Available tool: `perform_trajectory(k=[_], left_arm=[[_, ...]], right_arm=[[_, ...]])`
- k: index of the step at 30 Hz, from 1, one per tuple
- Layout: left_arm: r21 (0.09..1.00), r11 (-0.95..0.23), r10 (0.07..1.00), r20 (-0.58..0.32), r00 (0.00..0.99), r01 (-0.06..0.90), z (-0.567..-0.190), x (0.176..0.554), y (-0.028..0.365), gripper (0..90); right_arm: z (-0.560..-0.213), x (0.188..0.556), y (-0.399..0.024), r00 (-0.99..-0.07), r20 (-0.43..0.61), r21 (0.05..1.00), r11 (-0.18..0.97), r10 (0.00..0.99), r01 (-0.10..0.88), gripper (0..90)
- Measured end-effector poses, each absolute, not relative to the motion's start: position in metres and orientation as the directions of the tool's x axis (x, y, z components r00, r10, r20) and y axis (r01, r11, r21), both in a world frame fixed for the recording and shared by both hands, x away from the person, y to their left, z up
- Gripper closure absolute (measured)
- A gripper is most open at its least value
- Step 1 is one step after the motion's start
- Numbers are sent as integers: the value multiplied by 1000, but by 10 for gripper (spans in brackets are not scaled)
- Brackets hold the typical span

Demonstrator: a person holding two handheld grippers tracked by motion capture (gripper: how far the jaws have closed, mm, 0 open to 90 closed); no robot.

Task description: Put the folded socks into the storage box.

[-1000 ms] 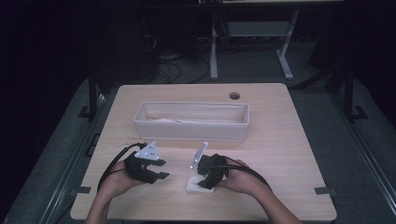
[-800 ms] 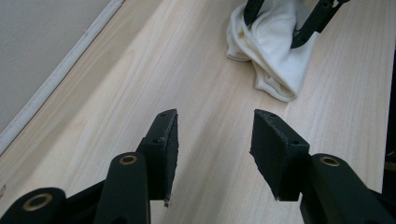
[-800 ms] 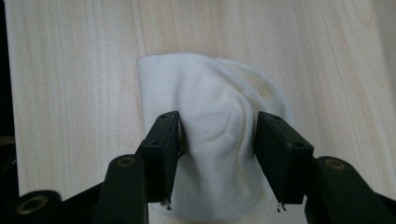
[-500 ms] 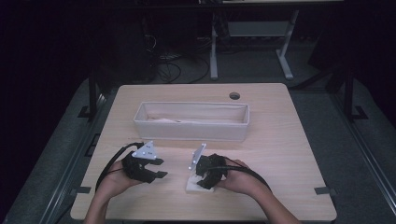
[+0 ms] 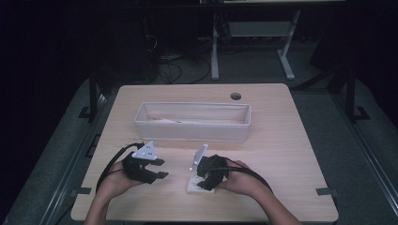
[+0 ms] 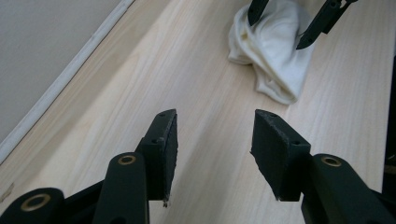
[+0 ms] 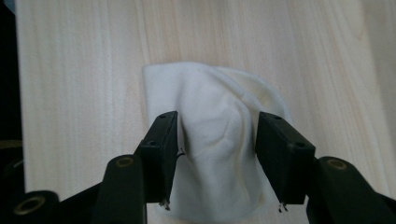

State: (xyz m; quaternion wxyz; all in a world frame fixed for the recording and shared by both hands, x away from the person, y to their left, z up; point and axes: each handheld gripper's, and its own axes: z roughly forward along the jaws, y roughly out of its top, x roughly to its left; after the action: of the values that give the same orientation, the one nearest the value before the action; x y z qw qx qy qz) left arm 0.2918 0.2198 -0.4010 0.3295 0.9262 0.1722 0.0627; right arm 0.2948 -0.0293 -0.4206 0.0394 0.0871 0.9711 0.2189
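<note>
A crumpled white cloth (image 5: 194,187) (image 7: 215,140) lies on the wooden table (image 5: 281,154) near its front edge. My right gripper (image 5: 207,180) (image 7: 217,123) points down over the cloth and straddles it. Its jaws have just been closing, and the cloth bulges up between them with a crease in its middle. The pads touch its sides without a firm pinch. My left gripper (image 5: 160,168) (image 6: 215,126) hovers to the cloth's left, open, with only bare table between its fingers. In the left gripper view the cloth (image 6: 275,51) sits ahead under the other gripper's tips.
A long shallow white fabric bin (image 5: 192,132) stands across the middle of the table, just beyond both hands; its wall (image 6: 37,46) runs along the left of the left gripper view. A round cable hole (image 5: 235,96) sits at the back. The surroundings are dark floor and desk legs.
Both hands have stayed where they were. The right gripper's jaws stand slightly narrower around the cloth than before.
</note>
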Motion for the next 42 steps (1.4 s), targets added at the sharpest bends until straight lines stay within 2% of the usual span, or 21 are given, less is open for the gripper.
perform_trajectory(k=[9,15,23,36,42], left_arm=[[624,-730,355,0,935,278,-402,292,219,518],[625,-730,355,2,935,276,-401,293,221,521],[632,-723,361,1,933,279,-400,293,223,522],[635,-721,362,3,932,278,-400,293,225,522],[638,-717,367,5,930,280,-400,293,225,522]], right_arm=[[-429,298,-26,-982,-43,407,901,183,150,459],[-431,299,-22,-982,-70,392,910,177,136,457],[-435,302,-20,-984,-51,374,917,168,137,465],[-438,306,-21,-991,-30,382,917,134,113,521],[-438,307,-21,-989,-7,378,916,148,134,620]])
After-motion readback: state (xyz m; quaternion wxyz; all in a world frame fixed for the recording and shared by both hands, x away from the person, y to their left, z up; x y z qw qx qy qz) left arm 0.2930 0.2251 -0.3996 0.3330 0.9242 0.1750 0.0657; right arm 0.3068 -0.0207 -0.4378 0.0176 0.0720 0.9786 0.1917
